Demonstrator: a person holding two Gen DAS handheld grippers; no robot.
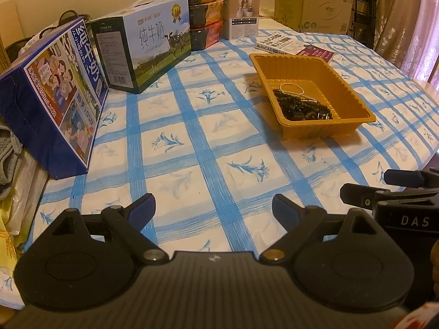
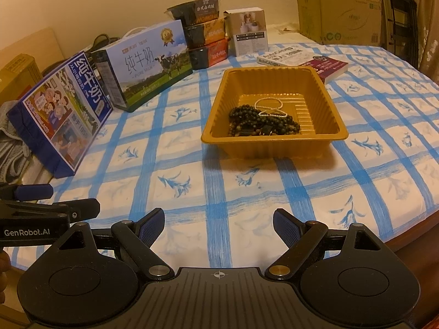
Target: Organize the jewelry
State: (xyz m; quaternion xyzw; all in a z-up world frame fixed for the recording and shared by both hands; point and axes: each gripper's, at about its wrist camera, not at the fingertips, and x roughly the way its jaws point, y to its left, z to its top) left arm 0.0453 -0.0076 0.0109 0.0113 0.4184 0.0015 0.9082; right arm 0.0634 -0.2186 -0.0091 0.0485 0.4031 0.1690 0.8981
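Both claws are seen released, jaws spread wide and nothing between them: the left claw [image 1: 213, 208] and the right claw [image 2: 219, 223] are held side by side, low over the near edge of the checked cloth [image 2: 175, 148], well short of the tray.

At the far left, two milk cartons [image 1: 55, 104] are stood along the cloth's edge, with stacked snack boxes [image 1: 205, 13] and a small white box [image 1: 242, 17] behind them. Further right, the gold plastic tray [image 2: 219, 101] is set flat on the cloth, a book [image 2: 312, 61] just behind it. All the jewelry that can be seen is gathered in the tray's near end: dark bead strands [image 2: 263, 124] heaped together, with a pale pearl-like strand [image 2: 270, 107] laid across and behind them. No piece is seen on the cloth outside the tray.

Two stages are fitted by such a scene: pieces already collected into the tray, or a tangled heap waiting to be sorted out of it. Which of the two applies cannot be settled from these views.

Should a strand be handled, a tangle is to be expected. The pale strand, lying on top and partly clear of the beads, would be gripped most cleanly at its free loop, with the jaws narrowed beforehand so that neighbouring beads are not caught. A slow lift would be advised, and the light tray could be steadied at its rim by the other claw, since it is likely to slide or tip on the soft cloth.
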